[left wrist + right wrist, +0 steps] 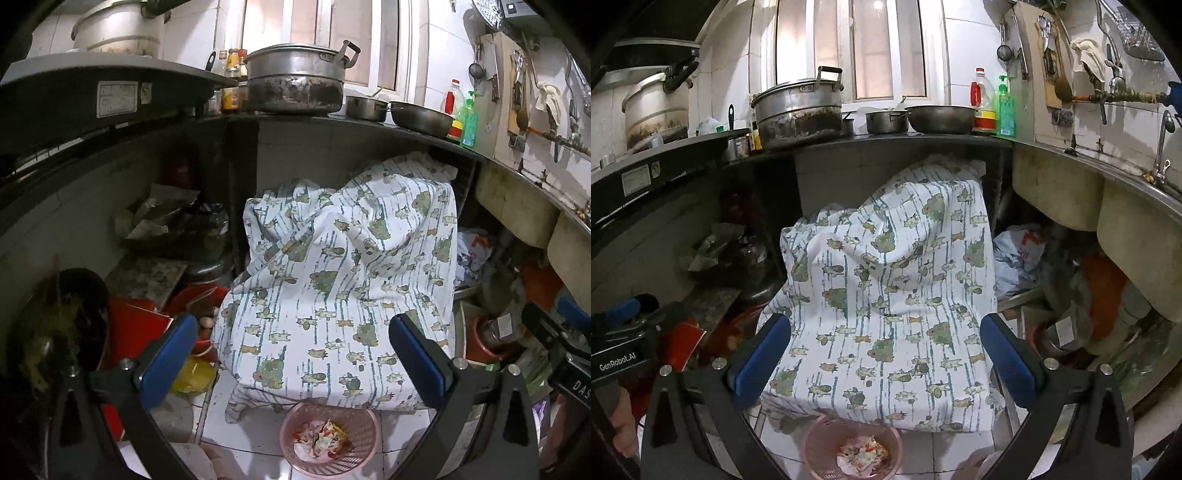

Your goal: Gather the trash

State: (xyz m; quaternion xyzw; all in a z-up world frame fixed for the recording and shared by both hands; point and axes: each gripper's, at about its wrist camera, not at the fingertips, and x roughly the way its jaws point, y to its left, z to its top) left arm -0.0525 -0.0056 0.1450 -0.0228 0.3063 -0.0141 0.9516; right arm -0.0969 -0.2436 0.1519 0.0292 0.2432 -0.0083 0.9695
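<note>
Both your grippers are spread wide with nothing between the blue pads: left gripper (293,354), right gripper (885,356). Each hangs above the floor, aimed at the space under the counter.

Nearest thing: the pink basket (364,413) on the white floor tiles (255,417), low and centre in both views, touching or just in front of the hanging edge of the patterned cloth (343,280). The trash (323,439), crumpled white, red and yellow wrappers, sits inside the basket. Neither claw touches it.

The left view alone shows, at your left, a dark pan with leafy scraps (55,332), a red container (136,328), a yellow bag (194,376) on the floor and a couple of eggs (207,322). It also catches your right gripper's body at the right edge.

The right view alone shows your left gripper's body marked GenRobot.AI at the left edge, a hand (622,428) below it, and more of the sink (1060,192) and tap (1163,147) at far right. The white plastic bag (1015,258) beside the cloth is clearer here.

Farther back, both views show the dark counter (369,123) with 1 big blackened pot (295,81), 2 smaller metal bowls (421,118), an oil bottle (454,107) and a green soap bottle (470,125), then the window (864,48) and utensils on the tiled wall.
</note>
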